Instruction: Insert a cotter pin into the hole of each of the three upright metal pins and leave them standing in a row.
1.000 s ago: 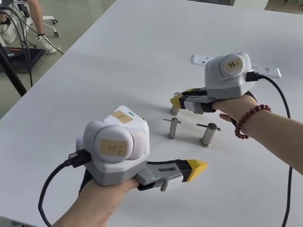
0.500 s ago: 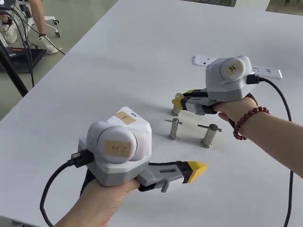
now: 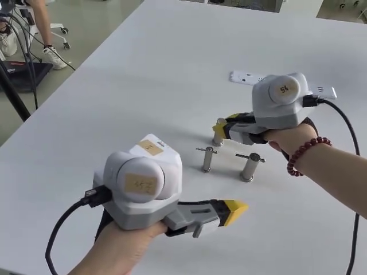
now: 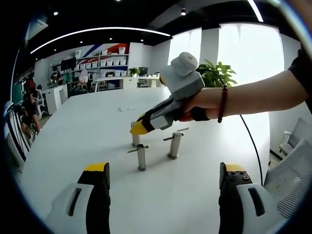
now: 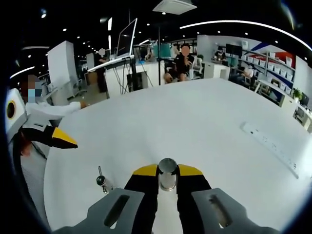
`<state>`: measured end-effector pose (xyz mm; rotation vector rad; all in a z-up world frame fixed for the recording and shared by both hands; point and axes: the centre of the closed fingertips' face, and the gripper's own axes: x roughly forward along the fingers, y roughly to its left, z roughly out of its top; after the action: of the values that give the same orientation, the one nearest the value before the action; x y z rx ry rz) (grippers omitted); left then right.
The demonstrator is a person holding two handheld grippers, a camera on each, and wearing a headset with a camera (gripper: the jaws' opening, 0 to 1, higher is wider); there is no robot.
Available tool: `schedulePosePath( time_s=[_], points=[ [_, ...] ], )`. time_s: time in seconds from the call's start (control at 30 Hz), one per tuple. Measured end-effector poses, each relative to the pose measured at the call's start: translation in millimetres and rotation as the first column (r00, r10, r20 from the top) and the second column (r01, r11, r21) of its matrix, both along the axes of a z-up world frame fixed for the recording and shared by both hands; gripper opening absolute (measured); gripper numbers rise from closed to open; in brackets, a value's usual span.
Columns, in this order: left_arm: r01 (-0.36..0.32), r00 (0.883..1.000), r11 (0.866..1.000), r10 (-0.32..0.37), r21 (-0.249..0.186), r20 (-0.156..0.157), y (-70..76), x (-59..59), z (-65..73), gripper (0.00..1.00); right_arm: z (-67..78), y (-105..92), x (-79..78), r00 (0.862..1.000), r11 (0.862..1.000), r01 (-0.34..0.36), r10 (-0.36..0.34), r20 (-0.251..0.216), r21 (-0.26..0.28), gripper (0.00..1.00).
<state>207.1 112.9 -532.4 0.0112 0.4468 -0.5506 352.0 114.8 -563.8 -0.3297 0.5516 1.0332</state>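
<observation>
- Between the yellow fingertips (image 5: 145, 170) of the right gripper (image 5: 167, 169) stands the far metal pin (image 5: 167, 178), upright, with the jaws closed against its sides.
- Whether it carries a cotter pin, I cannot tell.
- Just beside it on the white table (image 3: 143, 74) stand the middle pin (image 3: 208, 160) and the third pin (image 3: 249, 167), each upright with a cotter pin (image 3: 205, 149) through its top.
- Nearer the person, the left gripper (image 4: 164, 168) hovers off the pins, jaws spread wide, gripping nothing.
- Beyond lies a power strip (image 3: 246, 77).

A white table (image 3: 143, 69) bears three upright metal pins: the far pin (image 3: 218, 134) between the right gripper (image 3: 221, 128)'s jaws, two pins (image 3: 208, 159) (image 3: 249, 166) just beside it, and a power strip (image 3: 243, 77) beyond it.
</observation>
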Motion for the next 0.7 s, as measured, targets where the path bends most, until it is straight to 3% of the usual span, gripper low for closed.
schedulePosePath(
  time_s=[0.7],
  points=[
    [0.028, 0.999, 1.000, -0.029, 0.004, 0.021, -5.1, -2.3, 5.1, 0.94, 6.0, -81.1, -8.8, 0.993, 0.992, 0.121, -0.121, 0.011, -0.036, 0.08]
  ],
)
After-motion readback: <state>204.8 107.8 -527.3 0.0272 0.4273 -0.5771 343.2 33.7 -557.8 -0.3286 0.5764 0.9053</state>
